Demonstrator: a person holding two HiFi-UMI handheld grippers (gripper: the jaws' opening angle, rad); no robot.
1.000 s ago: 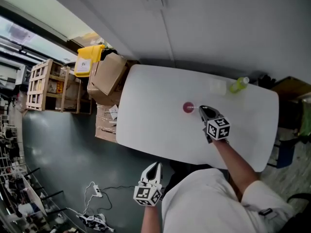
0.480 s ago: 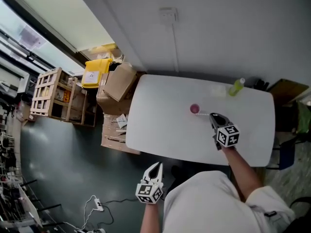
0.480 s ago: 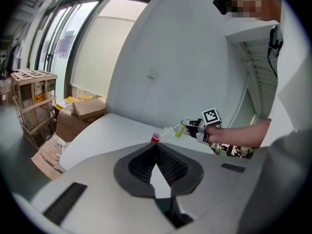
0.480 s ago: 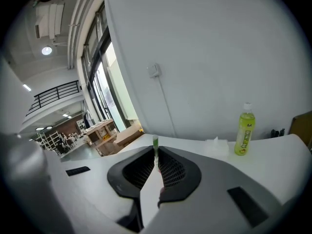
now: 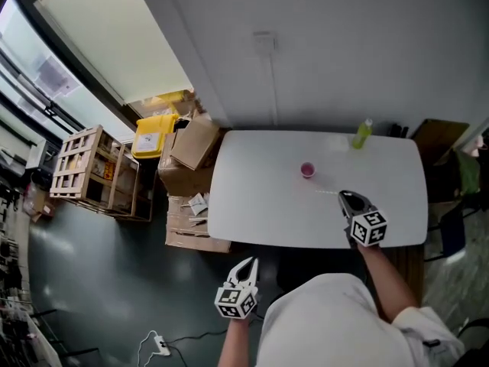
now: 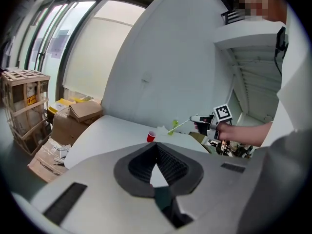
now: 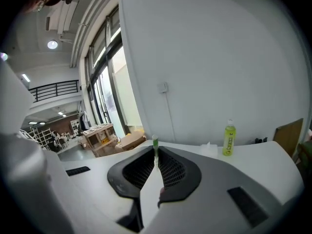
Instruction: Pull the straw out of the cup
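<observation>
straw (image 7: 155,143), pinched between right gripper (image 7: 156,155) fingers (image 7: 174,172)

White surface (image 5: 252,205) stands against a pale wall. Red cup (image 5: 307,170) sits upright near its middle, toward the wall side. Right tongs (image 5: 344,196) are held over the surface, apart from the cup, tips pointing toward it. A thin pale straw (image 5: 327,192), faint in this view, runs out from those tips and lies clear of the cup. Green bottle (image 5: 361,134) is upright at the far edge. Left tongs (image 5: 250,261) are off the surface, over the dark floor at its near edge. Cardboard boxes (image 5: 195,144), a yellow bin (image 5: 155,134) and a wooden crate (image 5: 92,170) stand beside the surface's left end.
</observation>
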